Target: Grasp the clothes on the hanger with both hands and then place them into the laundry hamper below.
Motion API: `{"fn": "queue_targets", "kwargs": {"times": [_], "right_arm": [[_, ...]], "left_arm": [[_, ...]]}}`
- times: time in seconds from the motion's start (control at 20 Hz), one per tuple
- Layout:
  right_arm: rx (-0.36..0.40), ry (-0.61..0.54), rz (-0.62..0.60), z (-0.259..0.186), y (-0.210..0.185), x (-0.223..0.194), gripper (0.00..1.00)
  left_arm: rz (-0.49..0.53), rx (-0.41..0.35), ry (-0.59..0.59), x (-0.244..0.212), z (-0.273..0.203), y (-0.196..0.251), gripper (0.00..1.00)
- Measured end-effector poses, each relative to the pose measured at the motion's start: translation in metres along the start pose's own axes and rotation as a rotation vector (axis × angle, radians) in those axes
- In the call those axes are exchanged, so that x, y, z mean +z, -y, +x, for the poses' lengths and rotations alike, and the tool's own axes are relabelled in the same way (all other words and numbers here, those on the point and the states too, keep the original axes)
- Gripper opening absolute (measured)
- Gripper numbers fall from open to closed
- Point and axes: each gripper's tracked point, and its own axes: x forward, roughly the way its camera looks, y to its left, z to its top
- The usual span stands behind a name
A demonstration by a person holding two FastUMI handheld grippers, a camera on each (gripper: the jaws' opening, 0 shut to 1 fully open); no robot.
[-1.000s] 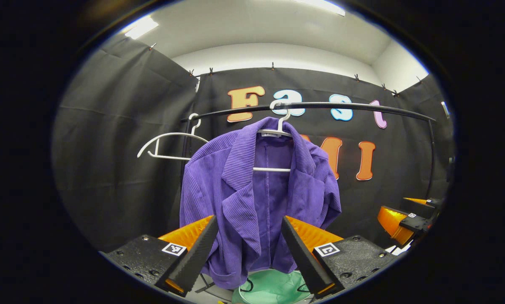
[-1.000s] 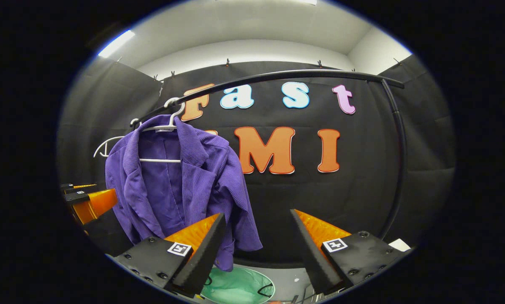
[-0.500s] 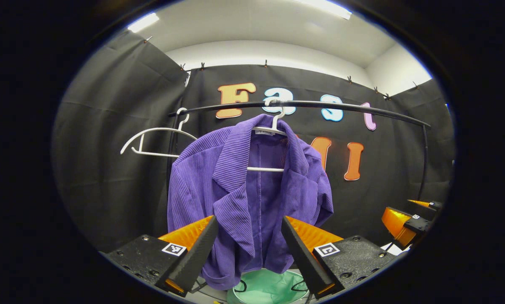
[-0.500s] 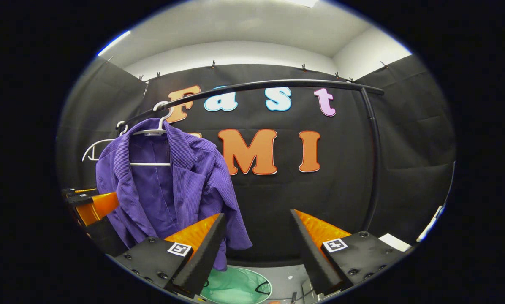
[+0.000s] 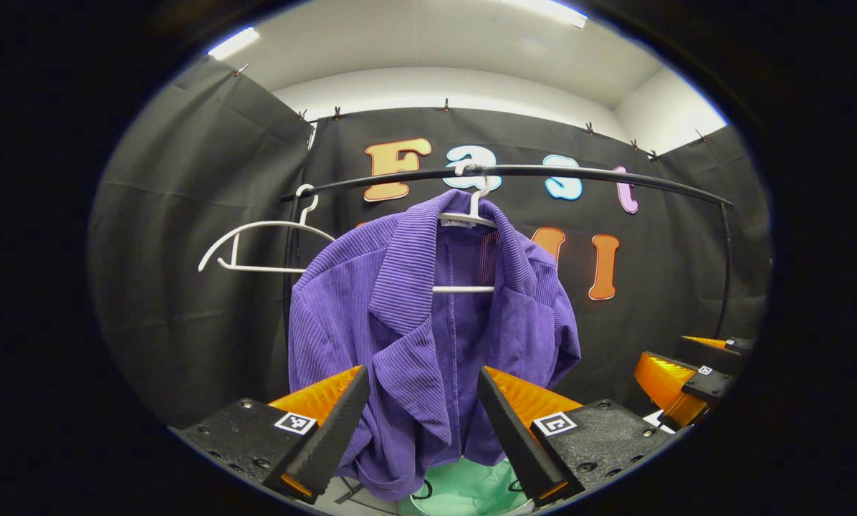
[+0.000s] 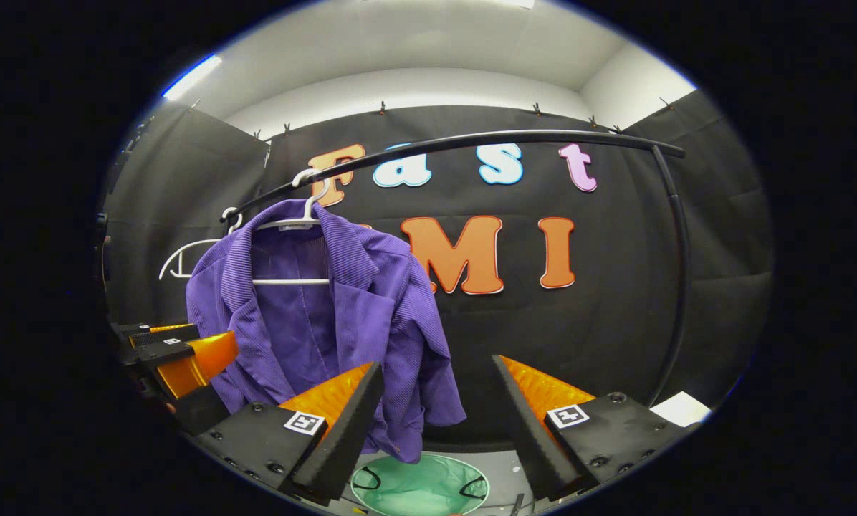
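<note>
Here the purple corduroy jacket (image 5: 428, 337) hangs on its white hanger (image 5: 468, 222) above the green hamper (image 6: 420, 490); both the left gripper (image 5: 420, 416) and right gripper (image 6: 436, 416) gape empty, so each should close on a shoulder, then lift clear.

Both gripper views face the jacket (image 5: 428, 337) (left nearer), sharing rail (image 6: 471, 140)

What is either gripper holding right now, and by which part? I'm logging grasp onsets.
Nothing is held. The left gripper and the right gripper are open, short of the purple jacket on its hanger.
</note>
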Motion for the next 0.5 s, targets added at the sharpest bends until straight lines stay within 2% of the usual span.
{"fn": "queue_targets", "kwargs": {"times": [0.05, 0.15, 0.2, 0.4, 0.5], "right_arm": [[0.017, 0.001, 0.0, 0.004, -0.006, 0.001, 0.97], [0.052, -0.007, 0.003, 0.014, -0.017, 0.001, 0.97], [0.068, -0.013, 0.008, 0.019, -0.022, 0.0, 0.97], [0.109, -0.025, -0.012, 0.039, -0.034, -0.002, 0.97], [0.139, -0.035, -0.009, 0.048, -0.042, -0.004, 1.0]], "left_arm": [[0.001, -0.001, 0.004, 0.001, 0.004, 0.001, 0.95], [0.003, 0.003, -0.001, -0.002, 0.009, 0.001, 0.92], [0.004, 0.006, -0.004, -0.003, 0.012, 0.001, 0.99], [0.009, 0.018, -0.016, -0.009, 0.025, -0.001, 0.92], [0.014, 0.038, -0.034, -0.016, 0.033, -0.004, 0.95]]}}
